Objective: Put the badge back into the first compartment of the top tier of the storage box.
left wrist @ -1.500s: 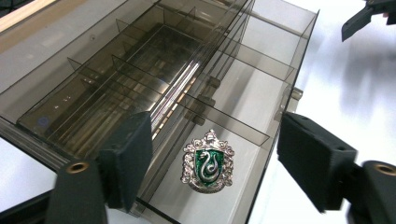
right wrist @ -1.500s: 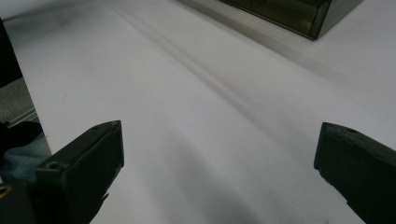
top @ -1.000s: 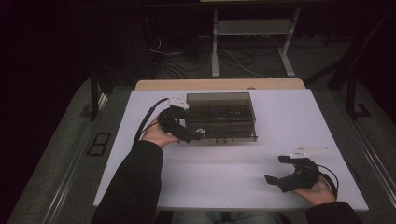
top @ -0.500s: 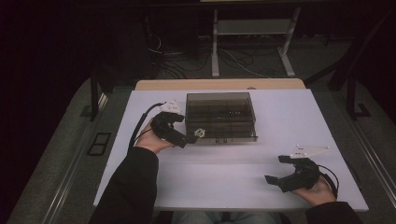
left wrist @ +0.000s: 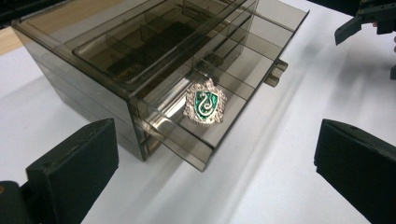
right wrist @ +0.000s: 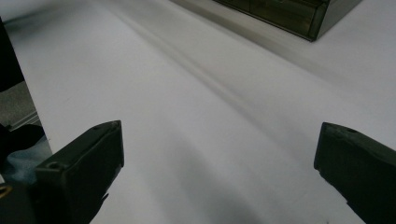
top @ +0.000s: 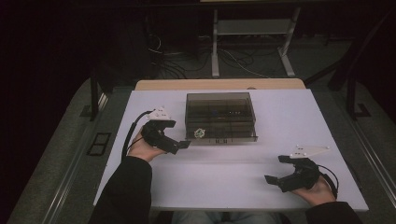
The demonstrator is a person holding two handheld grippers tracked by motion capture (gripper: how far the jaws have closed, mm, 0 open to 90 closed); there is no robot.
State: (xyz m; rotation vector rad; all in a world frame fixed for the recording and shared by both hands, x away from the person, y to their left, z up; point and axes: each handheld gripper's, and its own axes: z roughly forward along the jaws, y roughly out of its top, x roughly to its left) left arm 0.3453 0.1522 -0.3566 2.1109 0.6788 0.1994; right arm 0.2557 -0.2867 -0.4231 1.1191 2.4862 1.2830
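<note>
A smoky see-through drawer box stands at the middle back of the white table. Its bottom drawer is pulled out a little. A green and silver crest badge lies in the drawer's front corner compartment, also visible as the badge at the box's front left. My left gripper is open just left of that corner, holding nothing; its jaws stand wide apart in the left gripper view. My right gripper rests open at the table's front right, over bare table.
The table's wooden far edge lies behind the box. Beyond it are metal stand legs and cables on a dark floor. A corner of the box shows ahead of the right gripper. The right gripper is visible past the drawer.
My left gripper has drawn back from the box's front to the left and toward the person, jaws open. The right gripper has stayed in place.
</note>
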